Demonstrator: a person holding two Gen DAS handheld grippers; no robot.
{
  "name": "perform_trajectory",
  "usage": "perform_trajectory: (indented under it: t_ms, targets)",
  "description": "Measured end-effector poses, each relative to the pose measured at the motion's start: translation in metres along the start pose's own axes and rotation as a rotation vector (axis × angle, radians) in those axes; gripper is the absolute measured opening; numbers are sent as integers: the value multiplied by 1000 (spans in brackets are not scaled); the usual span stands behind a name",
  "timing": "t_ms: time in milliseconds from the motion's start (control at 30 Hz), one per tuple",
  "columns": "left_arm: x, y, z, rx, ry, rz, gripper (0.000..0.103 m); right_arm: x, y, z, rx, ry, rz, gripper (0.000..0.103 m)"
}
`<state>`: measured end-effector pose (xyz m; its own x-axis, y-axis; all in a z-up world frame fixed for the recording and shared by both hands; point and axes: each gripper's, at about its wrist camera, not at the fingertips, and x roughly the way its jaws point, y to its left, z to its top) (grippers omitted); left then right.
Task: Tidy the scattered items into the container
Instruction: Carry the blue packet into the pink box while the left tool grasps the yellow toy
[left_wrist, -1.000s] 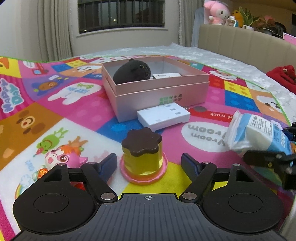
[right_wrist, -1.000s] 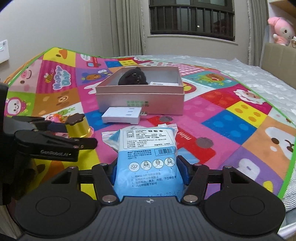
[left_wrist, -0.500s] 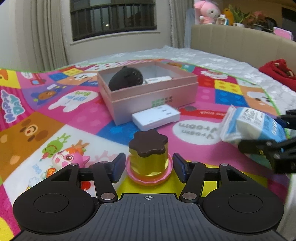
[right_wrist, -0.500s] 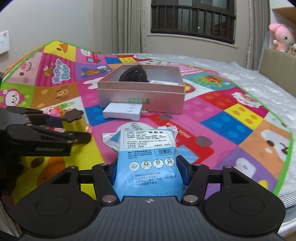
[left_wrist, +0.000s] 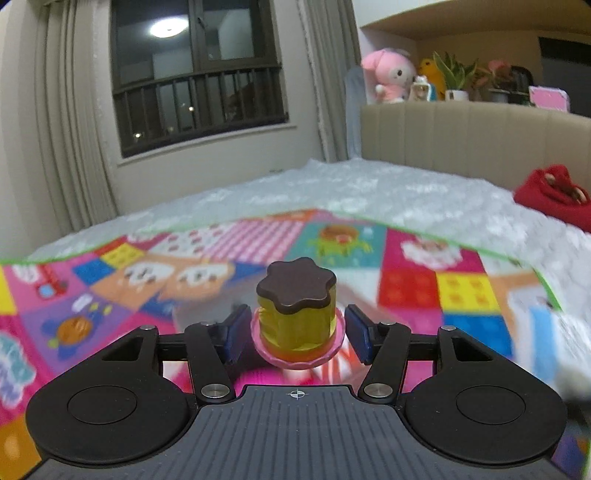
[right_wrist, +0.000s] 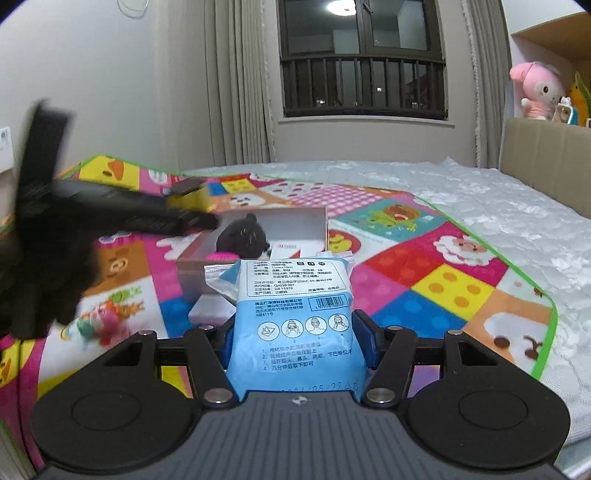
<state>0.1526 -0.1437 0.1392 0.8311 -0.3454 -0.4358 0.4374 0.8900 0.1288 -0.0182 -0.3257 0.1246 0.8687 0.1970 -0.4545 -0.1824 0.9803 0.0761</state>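
A small toy pudding (left_wrist: 295, 314), yellow with a dark brown flower-shaped top and a pink frilled base, is held between the blue pads of the left gripper (left_wrist: 295, 334), whose jaws are drawn in close against the pink base; the toy is carried clear of the colourful play mat (left_wrist: 406, 288), which is blurred beneath it. In the right wrist view the left gripper (right_wrist: 192, 218) is seen blurred at the far left, with the toy raised just above the near-left corner of the pink box (right_wrist: 192, 269). A blue and white packet of face masks (right_wrist: 295, 321) is clamped between the pads of the right gripper (right_wrist: 295, 350), its jaws about half open around the packet's width, and it is held upright above the mat, just on the near side of the box. Inside the box a black plush toy (right_wrist: 242, 236) is seen at the left and a white carton (right_wrist: 291, 249) beside it to the right. A white block (right_wrist: 210, 314) lies on the mat against the near wall of the box, partly hidden by the packet.
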Motion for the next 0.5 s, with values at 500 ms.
perform_trajectory:
  t_ms: [500]
  targets:
    - [-21, 37, -31, -138, 79, 1, 98, 89, -20, 62, -165, -1, -43, 60]
